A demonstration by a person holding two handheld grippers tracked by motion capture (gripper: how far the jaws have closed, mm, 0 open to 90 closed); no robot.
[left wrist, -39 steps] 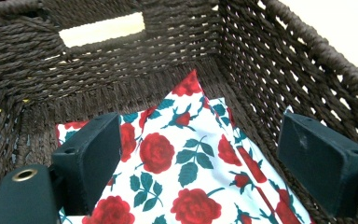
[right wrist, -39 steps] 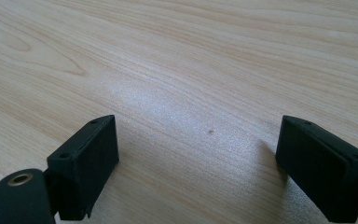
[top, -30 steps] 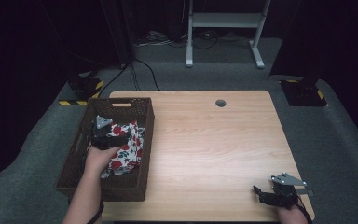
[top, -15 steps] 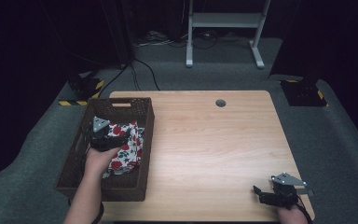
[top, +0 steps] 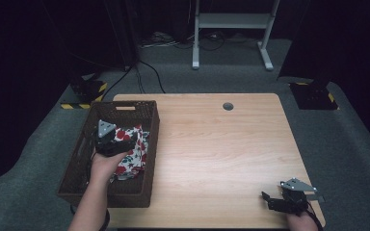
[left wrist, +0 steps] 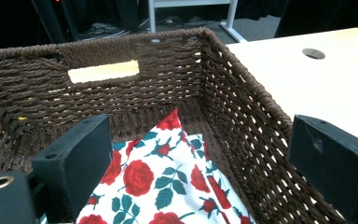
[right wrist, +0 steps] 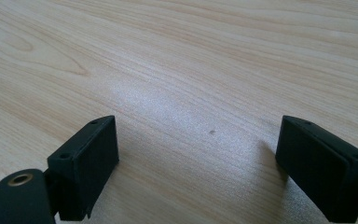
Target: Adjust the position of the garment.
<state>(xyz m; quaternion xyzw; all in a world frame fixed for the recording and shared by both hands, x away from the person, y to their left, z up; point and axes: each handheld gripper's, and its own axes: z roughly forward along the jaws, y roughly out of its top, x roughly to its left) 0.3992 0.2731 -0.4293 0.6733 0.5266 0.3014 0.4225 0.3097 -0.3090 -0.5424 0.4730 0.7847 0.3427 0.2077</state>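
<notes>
Here, left gripper [left wrist: 200, 163] low over rose cloth [left wrist: 161, 186], fingers [left wrist: 74, 163] apart

no writing, label, brand, number or sign can be read in any of the views. the white cloth printed with red roses and green leaves [left wrist: 168, 186], lying between the left gripper's spread jaws, bears a pattern and no lettering. the dark brown woven wicker basket [left wrist: 242, 116] around those jaws carries no tag. the pale wood-grain table top [right wrist: 191, 70] ahead of the right gripper's spread jaws has grain and a small dark speck, no marks to read.
</notes>
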